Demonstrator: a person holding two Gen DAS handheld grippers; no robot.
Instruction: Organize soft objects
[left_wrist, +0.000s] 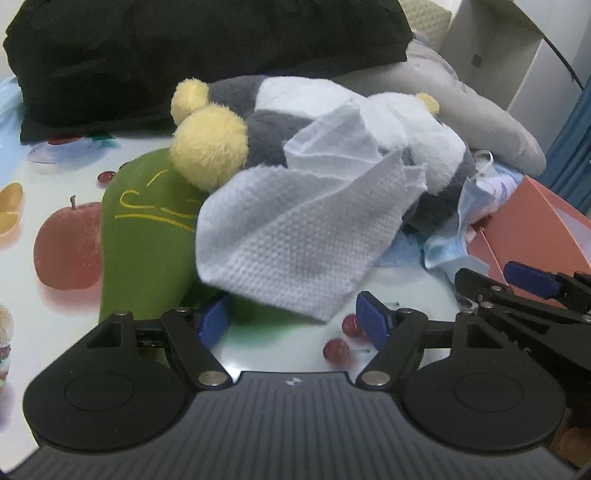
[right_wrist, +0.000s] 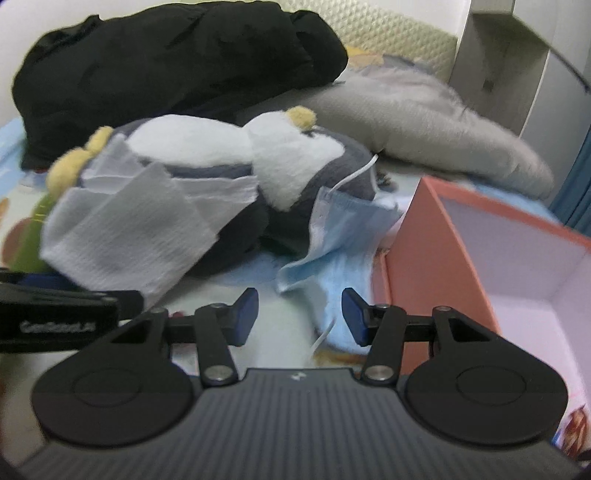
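Left claw (left_wrist: 291, 325) low in frame, jaws wide, empty, white cloth (left_wrist: 295, 236) just ahead at centre. Right claw (right_wrist: 299, 315) half open, empty, blue mask (right_wrist: 332, 221) ahead; pink box (right_wrist: 498, 258) at right. Best pinch cloth edge, not penguin toy (left_wrist: 332, 122) beneath.

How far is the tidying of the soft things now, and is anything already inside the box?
Little looks done: the visible part of the pink box is empty. Nothing is in hand; the left gripper and right gripper are open near the white cloth and blue face mask. Those, the penguin plush and green plush remain.
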